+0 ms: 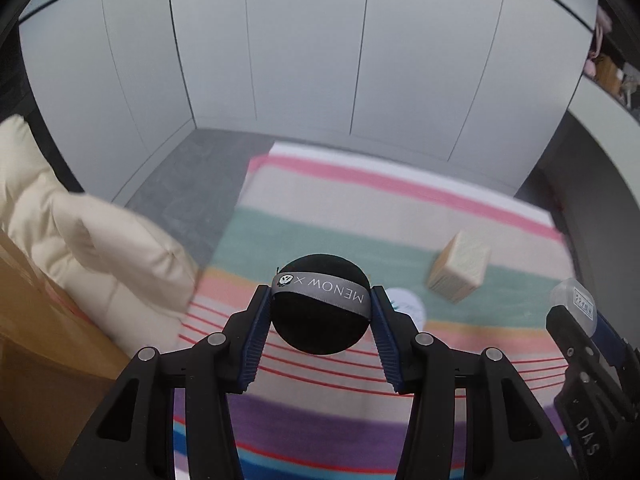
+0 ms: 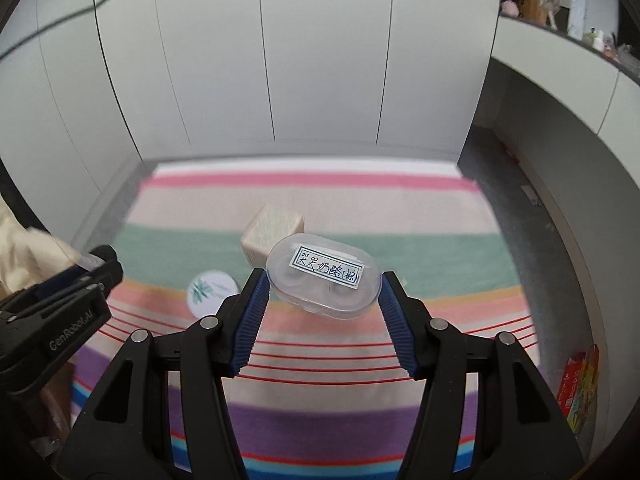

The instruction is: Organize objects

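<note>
Two claws are working over a striped mat that is lying on the grey floor, its far edge running near the white cabinet doors.

A cream padded jacket is bulging in beside the mat's left edge, in the left wrist view.

A pale woven cube is sitting on the green stripe toward the middle of the mat, nearer its far edge than the near one. Just beside it, closer to me and to the left, a round white lid with a green leaf print is lying flat on the peach stripe.

I am holding my right claw closed on a clear plastic case bearing a handwritten label, both blue pads pressing its ends, and the case is hanging above the mat.

I am holding my left claw clamped on a black round puff with a grey ribbon reading MENOW, pads squeezing its sides, up off the mat over the thin red lines.
</note>
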Demonstrator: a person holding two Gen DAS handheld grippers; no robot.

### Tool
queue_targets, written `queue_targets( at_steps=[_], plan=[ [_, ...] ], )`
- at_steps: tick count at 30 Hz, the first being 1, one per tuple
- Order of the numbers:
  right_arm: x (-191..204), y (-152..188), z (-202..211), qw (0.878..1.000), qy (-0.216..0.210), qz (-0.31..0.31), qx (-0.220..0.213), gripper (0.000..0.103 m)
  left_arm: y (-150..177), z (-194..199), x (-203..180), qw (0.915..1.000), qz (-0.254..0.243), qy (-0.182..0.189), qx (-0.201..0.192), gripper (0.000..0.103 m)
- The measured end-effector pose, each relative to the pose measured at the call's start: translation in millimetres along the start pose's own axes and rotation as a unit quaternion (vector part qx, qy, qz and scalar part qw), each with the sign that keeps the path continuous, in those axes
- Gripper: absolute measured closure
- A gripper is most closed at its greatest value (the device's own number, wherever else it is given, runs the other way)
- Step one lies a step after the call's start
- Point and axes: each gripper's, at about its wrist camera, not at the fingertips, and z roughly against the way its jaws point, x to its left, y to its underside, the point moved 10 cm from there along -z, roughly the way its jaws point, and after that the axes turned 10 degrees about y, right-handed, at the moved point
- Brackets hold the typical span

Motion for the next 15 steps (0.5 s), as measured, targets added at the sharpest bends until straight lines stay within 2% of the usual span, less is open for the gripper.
queue_targets(
  at_steps=[4,8,15],
  plan=[
    [-12,-29,41,1.0,-0.011,-0.013,-0.02,0.044,-25,46,-13,0.9994,-0.019,0.006,-0.03,0.053],
    [-30,-57,83,0.998,0.003,-0.023,-0.052,0.044,-48,99,-26,0.998,-0.029,0.007,-0.056,0.053],
    [-53,-102,153,0.996,0.008,-0.046,-0.078,0.044,-84,189,-47,0.9936,-0.042,0.022,-0.103,0.053]
  ],
)
